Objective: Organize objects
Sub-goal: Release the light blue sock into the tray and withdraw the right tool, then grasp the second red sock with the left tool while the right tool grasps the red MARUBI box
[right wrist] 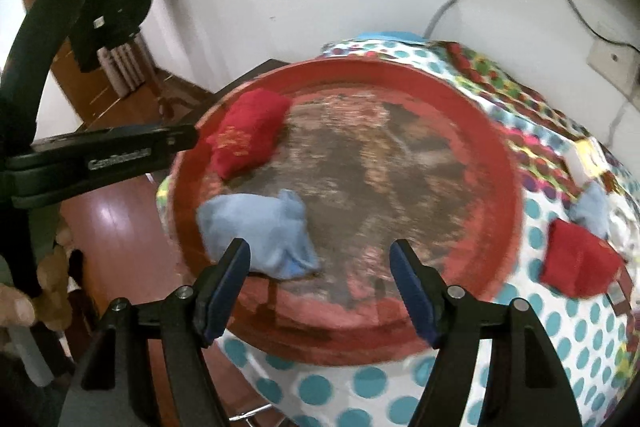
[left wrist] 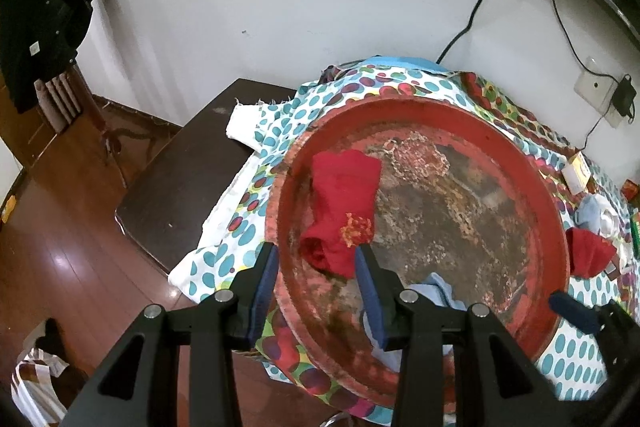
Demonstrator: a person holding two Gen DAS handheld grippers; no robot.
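A round red tray (left wrist: 532,187) (right wrist: 496,163) lies on a polka-dot cloth (left wrist: 244,231) (right wrist: 372,387). In it are a rolled red sock (left wrist: 340,203) (right wrist: 248,131) at the left and a light blue sock (right wrist: 256,231) (left wrist: 440,291) near the front. My left gripper (left wrist: 316,255) stands open astride the tray's left rim, its fingertips just short of the red sock's near end and not pressing on it. My right gripper (right wrist: 320,247) is open over the tray's front, holding nothing, with the blue sock beside its left finger. A second red sock (right wrist: 576,263) (left wrist: 588,255) and another light blue sock (right wrist: 592,211) (left wrist: 596,215) lie on the cloth to the right.
A dark wooden side table (left wrist: 180,195) stands to the left of the cloth, above a wooden floor (left wrist: 60,247). Small boxes (left wrist: 576,175) sit at the right. A wall socket (left wrist: 596,87) with cables is behind. A plastic bag (left wrist: 32,379) lies on the floor.
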